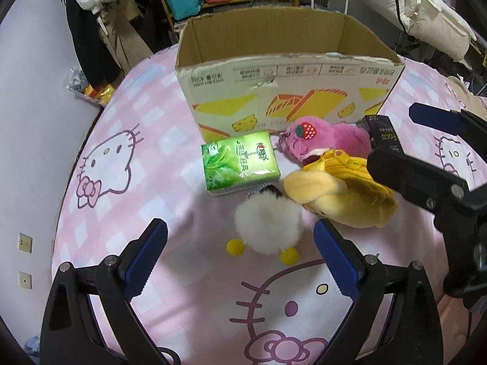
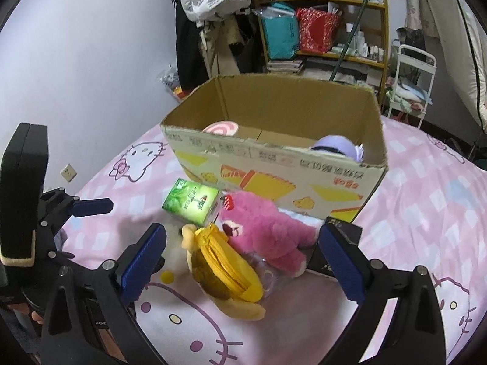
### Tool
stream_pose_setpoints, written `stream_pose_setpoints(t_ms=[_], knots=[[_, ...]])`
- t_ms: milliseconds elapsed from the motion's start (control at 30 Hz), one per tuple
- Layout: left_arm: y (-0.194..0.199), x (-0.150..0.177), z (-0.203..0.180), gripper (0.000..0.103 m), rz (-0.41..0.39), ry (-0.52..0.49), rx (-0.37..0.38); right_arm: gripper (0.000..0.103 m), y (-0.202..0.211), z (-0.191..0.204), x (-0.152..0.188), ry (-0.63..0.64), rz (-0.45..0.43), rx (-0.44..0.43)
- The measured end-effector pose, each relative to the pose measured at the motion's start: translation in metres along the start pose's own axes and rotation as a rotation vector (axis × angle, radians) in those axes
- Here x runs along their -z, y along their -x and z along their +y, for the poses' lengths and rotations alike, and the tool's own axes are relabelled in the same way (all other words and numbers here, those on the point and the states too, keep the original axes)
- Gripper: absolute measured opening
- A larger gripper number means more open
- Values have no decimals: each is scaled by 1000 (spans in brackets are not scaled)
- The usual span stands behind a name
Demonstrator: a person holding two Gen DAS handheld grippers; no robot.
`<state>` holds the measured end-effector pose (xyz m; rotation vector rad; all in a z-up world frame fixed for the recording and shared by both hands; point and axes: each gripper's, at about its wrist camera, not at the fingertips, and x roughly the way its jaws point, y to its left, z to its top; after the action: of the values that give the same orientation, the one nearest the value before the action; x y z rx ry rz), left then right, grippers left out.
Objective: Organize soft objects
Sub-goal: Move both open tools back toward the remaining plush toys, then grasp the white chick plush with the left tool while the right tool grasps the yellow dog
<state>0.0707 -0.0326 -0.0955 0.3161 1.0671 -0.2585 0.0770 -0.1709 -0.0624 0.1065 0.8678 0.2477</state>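
A cardboard box (image 1: 283, 70) stands open on the pink bed; in the right wrist view the box (image 2: 274, 158) holds a pink-white swirl toy (image 2: 220, 128) and a purple plush (image 2: 338, 147). In front of it lie a green tissue pack (image 1: 240, 161), a pink plush bear (image 1: 328, 141), a yellow plush pouch (image 1: 341, 191) and a white fluffy toy (image 1: 268, 225) with yellow feet. My left gripper (image 1: 240, 258) is open, just short of the white toy. My right gripper (image 2: 243, 261) is open around the yellow pouch (image 2: 225, 270) and the pink bear (image 2: 268, 231).
A black packet (image 2: 334, 246) lies right of the bear, by my right finger. The bed sheet (image 1: 152, 182) has a cat print. A wall (image 1: 30, 121) runs along the left. Shelves (image 2: 322, 24) and hanging clothes (image 2: 207, 6) stand behind the bed.
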Motion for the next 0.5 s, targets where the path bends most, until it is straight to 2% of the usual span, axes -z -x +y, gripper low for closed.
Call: stream_pose_setpoints(t_ms=[167, 333, 367, 433, 500], knots=[[-11, -1, 1, 96, 47, 3, 41, 99, -9, 0, 3, 2, 51, -22], [-21, -2, -1, 96, 82, -2, 61, 87, -22, 3, 7, 7, 106, -42], [-23, -2, 0, 96, 88, 1, 64, 84, -24, 3, 7, 9, 114, -46], [-28, -3, 0, 96, 102, 2, 66, 67, -30, 4, 8, 15, 138, -51], [-31, -4, 0, 96, 113, 3, 68, 56, -35, 4, 9, 14, 159, -68]])
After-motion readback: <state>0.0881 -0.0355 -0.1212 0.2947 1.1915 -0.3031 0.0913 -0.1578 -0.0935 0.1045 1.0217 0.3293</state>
